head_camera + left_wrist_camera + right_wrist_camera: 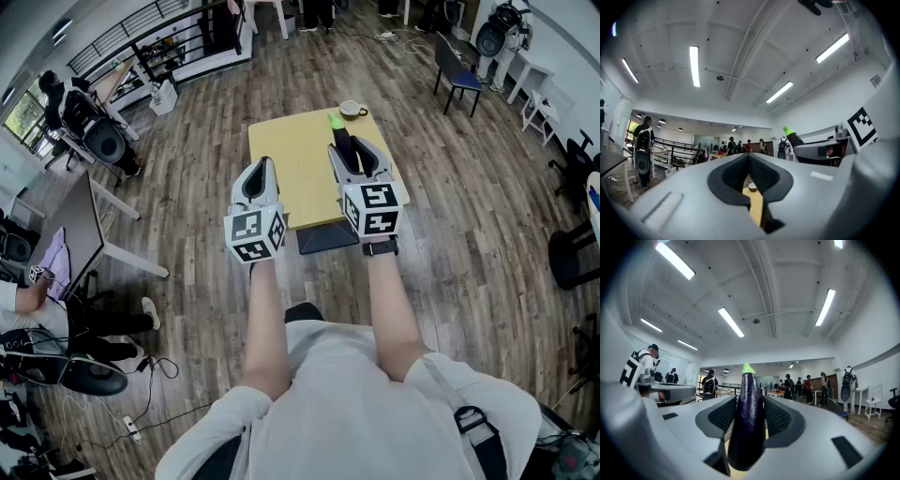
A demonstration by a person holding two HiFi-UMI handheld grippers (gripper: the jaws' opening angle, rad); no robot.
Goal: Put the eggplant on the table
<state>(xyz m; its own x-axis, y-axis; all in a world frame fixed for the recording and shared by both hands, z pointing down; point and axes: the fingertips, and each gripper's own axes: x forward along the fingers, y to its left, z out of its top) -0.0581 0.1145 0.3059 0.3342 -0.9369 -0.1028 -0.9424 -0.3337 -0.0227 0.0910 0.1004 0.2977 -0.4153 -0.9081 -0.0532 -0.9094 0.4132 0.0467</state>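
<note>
Eggplant [747,418] sits clamped between the jaws of the right gripper [354,157], its green stem poking past the tips, held above the yellow table [291,159]. Alongside, the left gripper [749,158] has its jaws together, holding nothing.

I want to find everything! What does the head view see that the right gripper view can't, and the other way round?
Only the head view shows the whole yellow table from above, the cup at its far edge, and the person's arms.

Only the right gripper view shows the ceiling lights and the dark pads pressing the eggplant's sides.

Both show the eggplant, green tip pointing away, clamped in the right gripper's jaws, with the left gripper beside it.
</note>
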